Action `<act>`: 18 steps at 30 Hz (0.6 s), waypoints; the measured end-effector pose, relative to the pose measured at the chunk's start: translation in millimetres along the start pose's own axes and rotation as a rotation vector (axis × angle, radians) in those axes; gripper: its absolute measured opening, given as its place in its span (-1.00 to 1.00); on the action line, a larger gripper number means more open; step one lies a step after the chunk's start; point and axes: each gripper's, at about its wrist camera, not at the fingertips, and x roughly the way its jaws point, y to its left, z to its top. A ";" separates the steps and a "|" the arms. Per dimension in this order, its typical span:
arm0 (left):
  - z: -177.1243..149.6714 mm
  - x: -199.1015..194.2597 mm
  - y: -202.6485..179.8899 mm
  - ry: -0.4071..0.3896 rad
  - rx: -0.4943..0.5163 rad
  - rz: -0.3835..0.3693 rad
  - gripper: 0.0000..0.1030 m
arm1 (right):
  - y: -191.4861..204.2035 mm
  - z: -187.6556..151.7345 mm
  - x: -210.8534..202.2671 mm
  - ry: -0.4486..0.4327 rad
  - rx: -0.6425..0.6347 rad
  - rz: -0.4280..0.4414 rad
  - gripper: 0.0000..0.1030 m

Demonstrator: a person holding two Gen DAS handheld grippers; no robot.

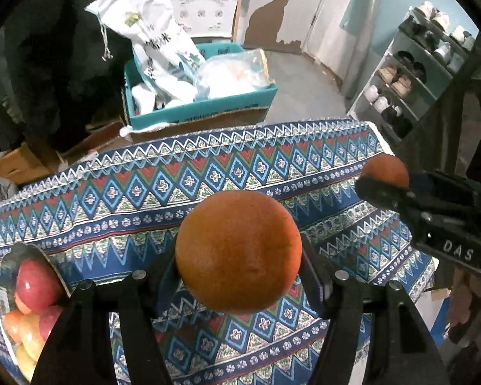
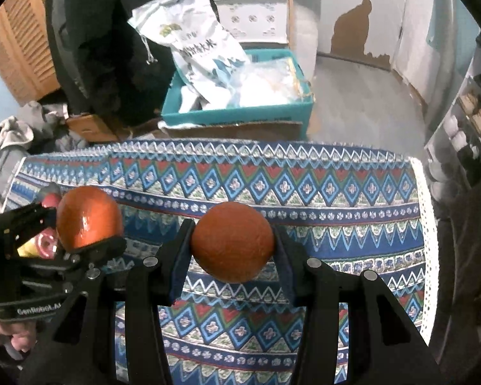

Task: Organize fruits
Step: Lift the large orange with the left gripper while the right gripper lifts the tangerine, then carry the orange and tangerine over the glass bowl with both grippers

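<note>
While both hang over patterned cloth (image 1: 208, 173) | left tool (image 1: 239, 256) clamps orange (image 1: 239, 250) | right tool (image 2: 232, 243) clamps second orange (image 2: 232, 240)

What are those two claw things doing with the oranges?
A person holds a gripper in each hand. The left gripper has its jaws shut on one orange, and the right gripper grips another orange. Both hang above the patterned tablecloth. A bowl of apples sits at the cloth's left edge.

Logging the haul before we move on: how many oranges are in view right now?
2: one orange clamped in the left gripper, the other orange clamped in the right gripper. None seen elsewhere.
</note>
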 end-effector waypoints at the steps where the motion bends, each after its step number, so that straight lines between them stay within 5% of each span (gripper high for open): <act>1: -0.6 -3.9 0.3 -0.004 -0.002 -0.004 0.31 | 3.4 1.4 -3.6 -0.006 -0.004 0.005 -0.10; 18: -27.0 -88.3 18.4 -0.114 0.001 0.015 0.31 | 56.2 11.4 -51.5 -0.076 -0.079 0.086 -0.10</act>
